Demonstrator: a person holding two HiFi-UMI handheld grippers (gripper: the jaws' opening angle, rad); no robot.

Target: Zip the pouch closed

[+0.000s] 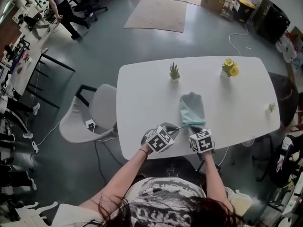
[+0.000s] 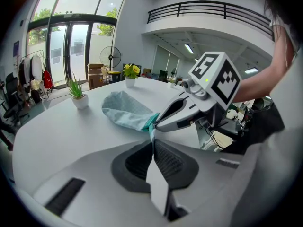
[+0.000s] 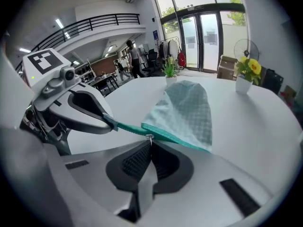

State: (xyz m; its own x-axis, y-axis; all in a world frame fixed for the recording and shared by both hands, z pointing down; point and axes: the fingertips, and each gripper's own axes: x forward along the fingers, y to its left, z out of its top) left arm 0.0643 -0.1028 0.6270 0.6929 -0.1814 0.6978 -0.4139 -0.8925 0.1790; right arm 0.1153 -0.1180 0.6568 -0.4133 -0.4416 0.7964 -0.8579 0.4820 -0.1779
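Observation:
A light teal checked pouch [image 1: 191, 109] lies on the white table [image 1: 142, 93], its zipper edge toward me. My left gripper [image 1: 177, 127] is shut on the teal zipper tape end [image 2: 152, 123] at the pouch's near left corner; in the left gripper view the left gripper [image 2: 152, 137] pinches that tape. My right gripper [image 1: 193, 127] is shut on the small metal zipper pull [image 3: 149, 137], partway along the zipper edge [image 3: 177, 140]. The right gripper [image 3: 149, 142] sits close beside the left gripper [image 3: 110, 122], which shows in the right gripper view holding the tape taut.
A small green plant pot [image 1: 174, 72] and a yellow flower pot [image 1: 230, 68] stand at the table's far side. A small pale object [image 1: 271, 107] sits near the right edge. A white chair [image 1: 92, 115] stands left of the table.

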